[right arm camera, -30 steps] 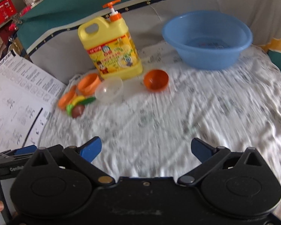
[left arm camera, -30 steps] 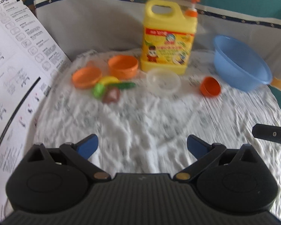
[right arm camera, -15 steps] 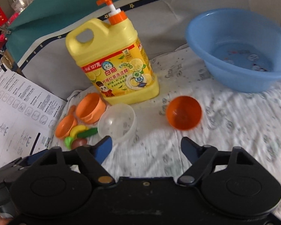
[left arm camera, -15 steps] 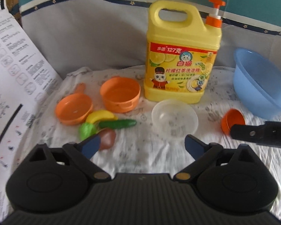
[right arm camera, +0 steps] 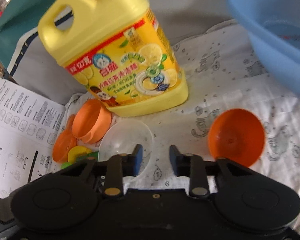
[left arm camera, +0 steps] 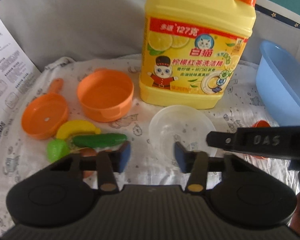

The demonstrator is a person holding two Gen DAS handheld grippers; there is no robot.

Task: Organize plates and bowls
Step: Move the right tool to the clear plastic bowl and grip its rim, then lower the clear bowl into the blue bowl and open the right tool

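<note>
Two claws reach over a printed cloth, both jaws closing with nothing between them. From left: one orange pan, one orange pot, one clear bowl just ahead of the left claw, one orange bowl right of the right claw — behind stand one yellow soap jug and one blue basin. Best pinch a bowl's rim — the clear one probably slides easily.

Soft daylight, slight motion blur, fisheye-warped edges.

yellow detergent jug, orange bowl, blue basin
</note>
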